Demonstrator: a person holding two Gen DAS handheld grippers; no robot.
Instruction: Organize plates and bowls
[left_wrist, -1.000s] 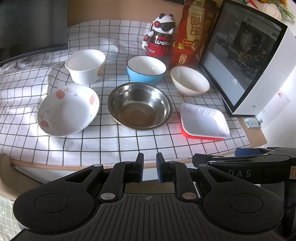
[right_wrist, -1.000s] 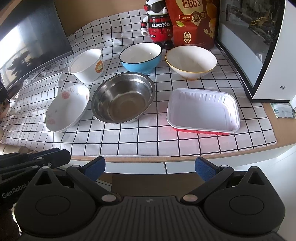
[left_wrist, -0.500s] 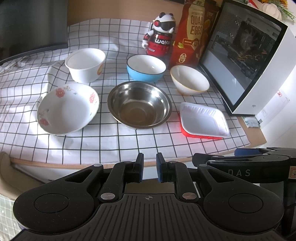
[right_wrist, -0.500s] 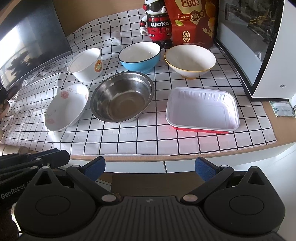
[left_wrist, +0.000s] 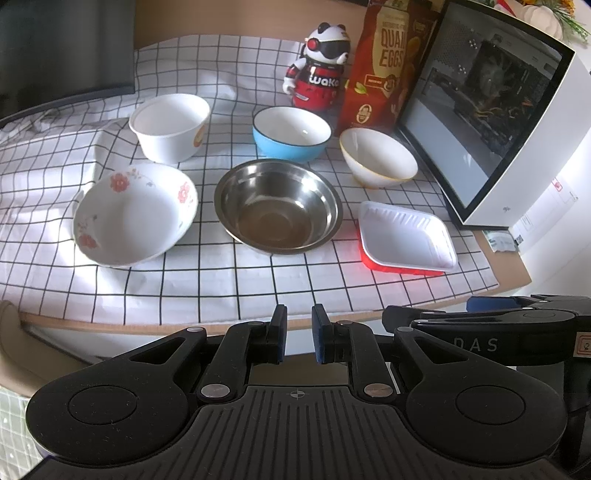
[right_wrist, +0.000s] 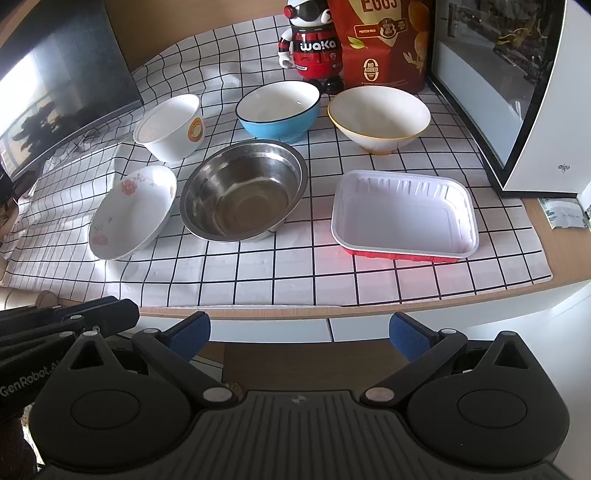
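**Nothing Gripped Yet; Stacking To Begin**

On the bench, near the front edge, are seen a floral bowl (right_wrist: 133, 212), steel bowl (right_wrist: 243, 192) and white tray (right_wrist: 404, 214). The left gripper (left_wrist: 298, 334) is nearly closed and empty; the right gripper (right_wrist: 299, 332) is spread wide, empty. Rims should be gripped squarely, smaller bowls nested into larger.

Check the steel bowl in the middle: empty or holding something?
Empty. The steel bowl stands upright on the checked cloth, and its bare, shiny bottom shows in both wrist views, with nothing stacked inside.

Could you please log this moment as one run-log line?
left gripper: shut, empty | right gripper: open, empty | round stainless steel bowl: untouched on checked cloth
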